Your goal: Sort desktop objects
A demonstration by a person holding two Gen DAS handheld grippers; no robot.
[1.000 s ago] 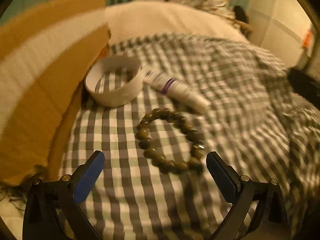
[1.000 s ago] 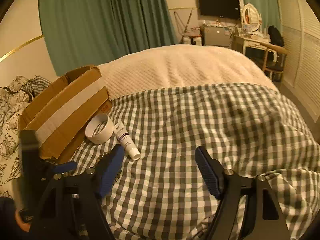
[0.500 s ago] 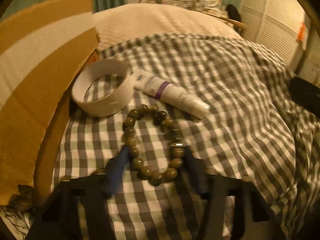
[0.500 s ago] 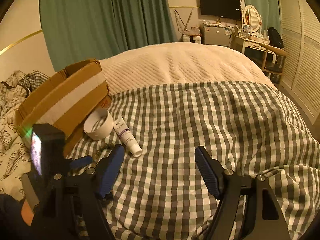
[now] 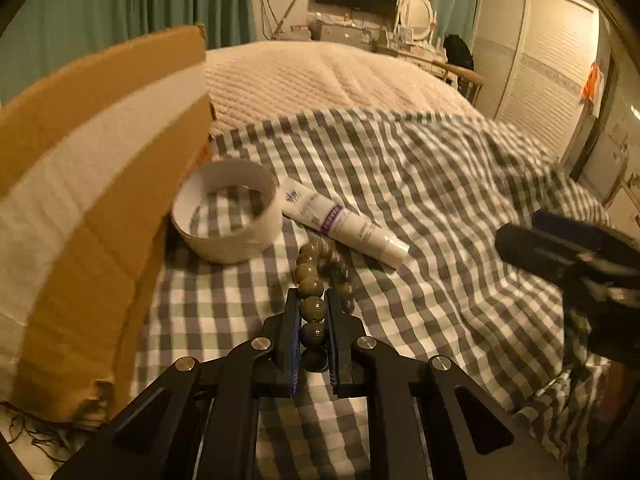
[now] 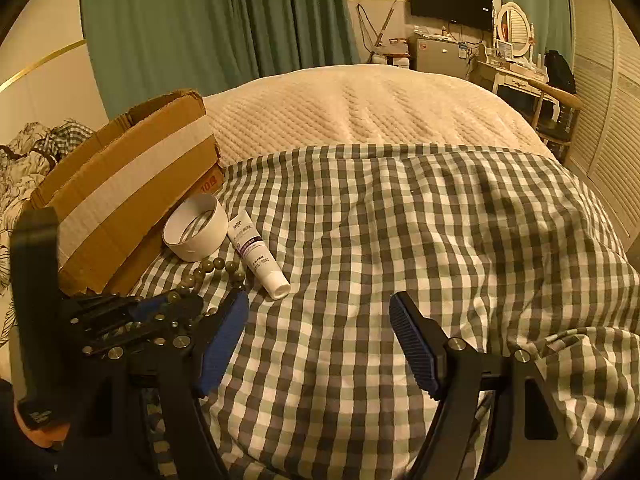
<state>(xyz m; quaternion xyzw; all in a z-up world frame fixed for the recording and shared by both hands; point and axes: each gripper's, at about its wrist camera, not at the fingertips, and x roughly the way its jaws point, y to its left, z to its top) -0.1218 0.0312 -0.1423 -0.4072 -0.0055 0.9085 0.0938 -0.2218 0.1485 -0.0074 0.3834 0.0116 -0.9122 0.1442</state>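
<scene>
On bed's checked cover, near edge: left hand-held gripper (image 5: 313, 322) jaws closing on bead bracelet (image 5: 316, 284), loop trailing ahead. Risk: round beads slipped from pads, cord snagged cream tube (image 5: 344, 226). Right hand-held gripper (image 6: 320, 344) apart, empty. Beyond: tape ring (image 5: 228, 216), cardboard box (image 5: 100, 184).

On the bedspread (image 6: 400, 216), tape roll (image 6: 195, 232) sits against the cardboard box (image 6: 120, 188) near its left edge, tube (image 6: 256, 254) just right of it, bead bracelet (image 6: 216, 266) in front of both.
</scene>
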